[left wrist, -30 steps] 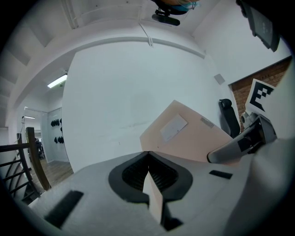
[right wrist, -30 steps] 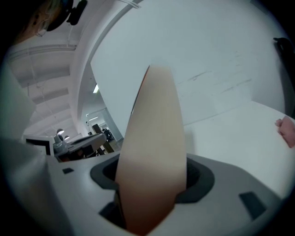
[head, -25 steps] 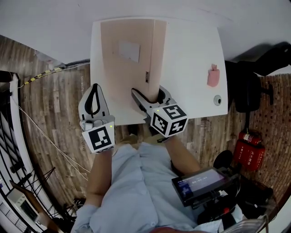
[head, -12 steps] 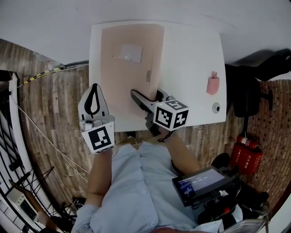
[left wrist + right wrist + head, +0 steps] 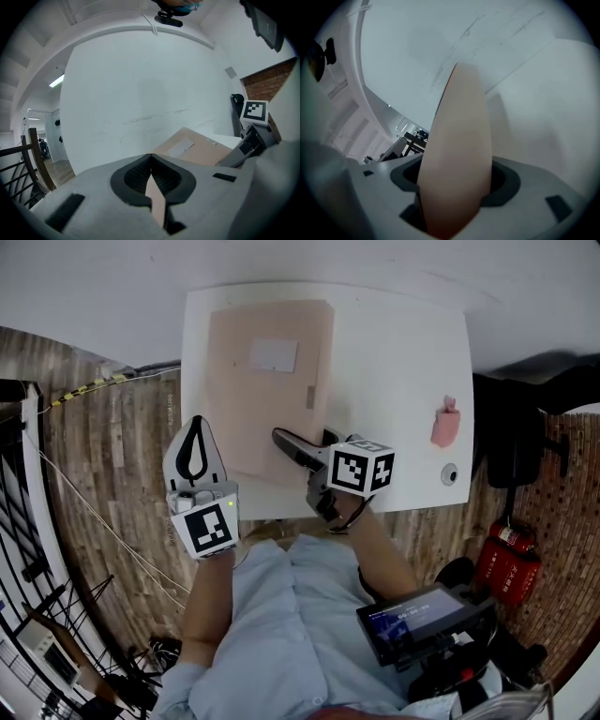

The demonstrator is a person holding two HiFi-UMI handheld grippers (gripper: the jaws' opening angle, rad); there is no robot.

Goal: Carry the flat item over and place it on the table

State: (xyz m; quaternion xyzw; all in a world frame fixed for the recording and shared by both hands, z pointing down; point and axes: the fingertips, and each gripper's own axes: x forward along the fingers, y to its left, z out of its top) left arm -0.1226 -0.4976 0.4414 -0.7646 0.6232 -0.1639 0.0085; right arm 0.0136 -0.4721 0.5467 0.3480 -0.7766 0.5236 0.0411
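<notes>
Folder [image 5: 270, 381] had dropped flat onto the table [image 5: 398, 352], right gripper [image 5: 286, 442] still clamping its near edge, left gripper [image 5: 197, 424] shut, empty; only release remained.

- The head view looks steeply down from above the person, well off the desk [image 5: 394, 362], which fills the upper middle of the frame. The left tongs [image 5: 194, 427] show at centre left and the right tongs [image 5: 286, 442] at centre.
- The left gripper view sits close behind its own jaws, low, facing along the desk toward a white wall [image 5: 140, 93].
- The right gripper view sits equally close behind its jaws, rolled, so the desk's far edge slants across the upper right.
- The head and left gripper views share the flat item [image 5: 267, 399] and the right tongs; all three show the desk.
</notes>
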